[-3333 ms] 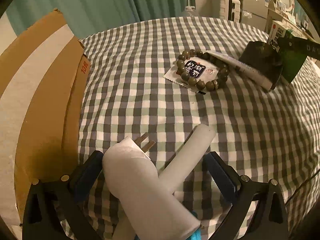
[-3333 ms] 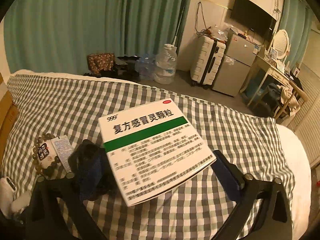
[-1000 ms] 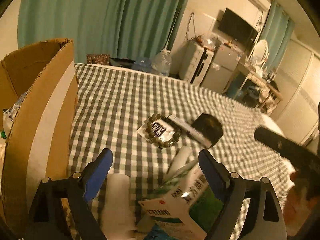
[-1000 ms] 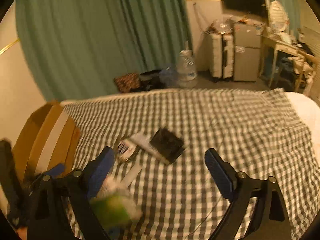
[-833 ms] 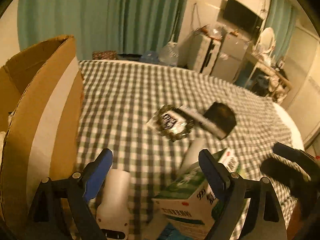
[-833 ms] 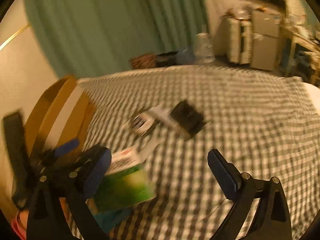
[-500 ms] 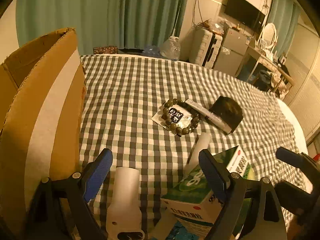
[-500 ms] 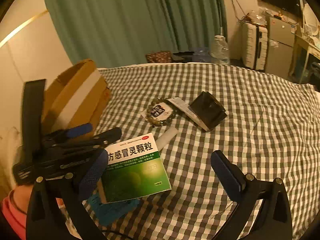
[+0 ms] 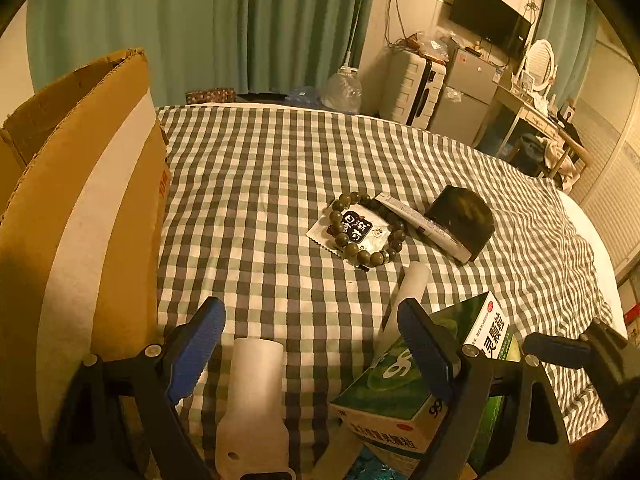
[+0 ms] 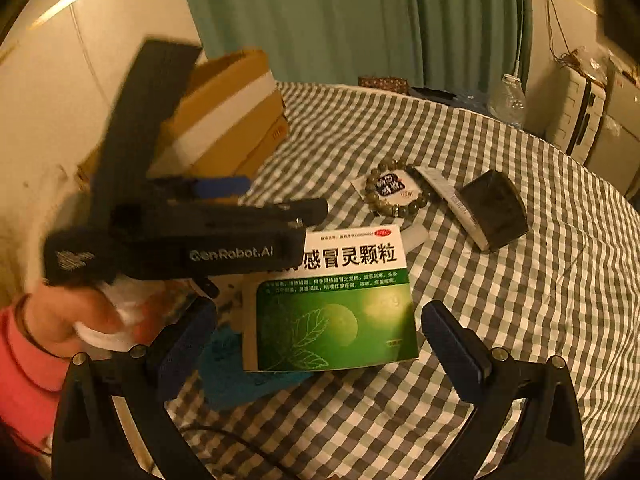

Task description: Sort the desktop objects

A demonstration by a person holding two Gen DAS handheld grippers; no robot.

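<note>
**Desk:** Where do things stand?

**Photographer:** Both tools hover with jaws released, gripping nothing. The left gripper [image 9: 310,338] has a white charger [image 9: 254,396] lying between its jaws; the green medicine box [image 10: 332,300] sits just ahead of the right gripper [image 10: 318,334], between its jaws and atop a blue item. Beyond lie a bead bracelet [image 9: 366,228], a tube [image 9: 424,222] and a black case [image 9: 460,216].

**Desk:** Risks?

**Photographer:** The box looks perched, so a nudge may tip it. The two tools are close and could collide.

**Desk:** Setting?

**Photographer:** A checked cloth [image 9: 260,184] over a soft, wrinkled surface, possibly a bed; a cardboard box [image 9: 76,208] left of the left jaws; green curtains, a suitcase, dim amber light.
</note>
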